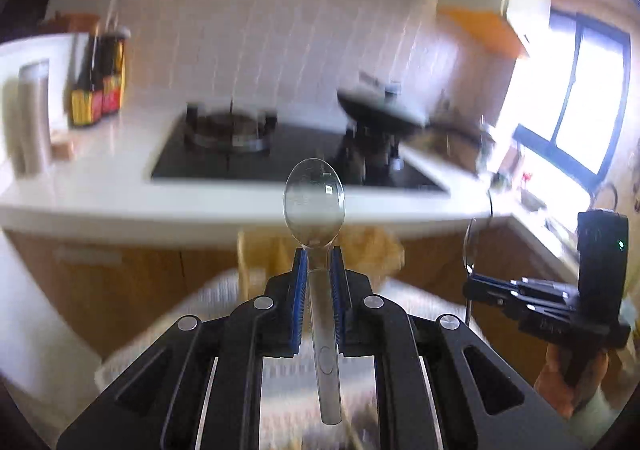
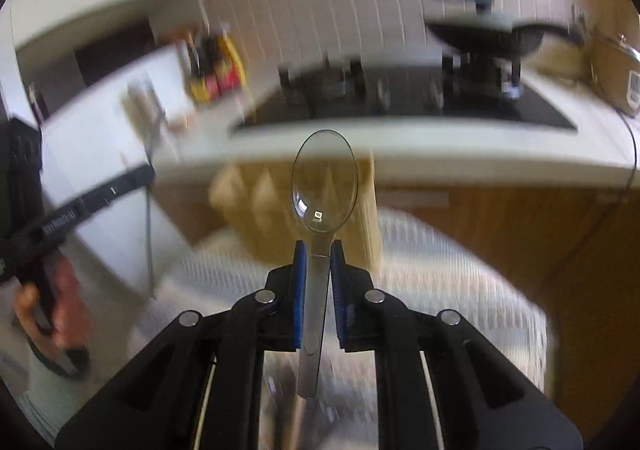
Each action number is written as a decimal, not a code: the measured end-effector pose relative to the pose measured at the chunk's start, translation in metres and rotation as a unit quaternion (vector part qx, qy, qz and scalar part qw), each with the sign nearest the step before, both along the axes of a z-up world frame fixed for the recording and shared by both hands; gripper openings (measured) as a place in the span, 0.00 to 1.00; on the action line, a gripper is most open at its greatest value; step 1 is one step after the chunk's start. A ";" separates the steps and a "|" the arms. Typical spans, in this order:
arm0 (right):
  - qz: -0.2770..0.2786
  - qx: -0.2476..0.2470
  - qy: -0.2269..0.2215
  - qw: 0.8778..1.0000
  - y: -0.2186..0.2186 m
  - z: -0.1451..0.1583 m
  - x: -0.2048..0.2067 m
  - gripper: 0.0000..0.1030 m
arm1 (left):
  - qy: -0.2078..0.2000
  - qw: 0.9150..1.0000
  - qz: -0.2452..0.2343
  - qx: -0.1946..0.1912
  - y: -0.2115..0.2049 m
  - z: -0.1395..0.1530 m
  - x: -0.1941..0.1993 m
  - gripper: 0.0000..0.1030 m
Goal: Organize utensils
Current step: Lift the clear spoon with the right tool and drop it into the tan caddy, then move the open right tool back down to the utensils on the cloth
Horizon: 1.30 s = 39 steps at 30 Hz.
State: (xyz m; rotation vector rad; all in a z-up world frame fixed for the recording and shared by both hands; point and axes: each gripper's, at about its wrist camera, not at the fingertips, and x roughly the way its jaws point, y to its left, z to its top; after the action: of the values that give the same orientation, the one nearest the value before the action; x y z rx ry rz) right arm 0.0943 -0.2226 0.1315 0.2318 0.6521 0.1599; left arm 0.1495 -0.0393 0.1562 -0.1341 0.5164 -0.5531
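stove (image 1: 280,154) blurred, pan (image 2: 488,36) smeared

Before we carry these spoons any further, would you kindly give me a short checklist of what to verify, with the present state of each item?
1. Left gripper shut on its clear spoon: ok, the blue pads press on the neck.
2. Right gripper shut on the other clear spoon: ok, held the same way.
3. Both spoons pointing bowl-forward along the fingers: ok.
4. Spoons straight in the grip: the right one leans slightly; the left is ok.
5. The two grippers apart from each other: ok, each appears at the side of the other's view.
6. Where the spoons should go: cannot tell, the wooden holder is blurred.
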 end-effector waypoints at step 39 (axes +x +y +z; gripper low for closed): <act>-0.078 0.004 -0.064 0.995 -0.016 -0.031 0.090 0.11 | -0.080 0.991 0.103 -0.041 -0.004 -0.051 0.050 0.41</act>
State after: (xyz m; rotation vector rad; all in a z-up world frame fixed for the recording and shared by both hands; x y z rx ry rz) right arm 0.1844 -0.2384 0.1008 0.2768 0.5032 0.0268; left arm 0.1994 -0.0431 0.1053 -0.2163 0.3183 -0.3787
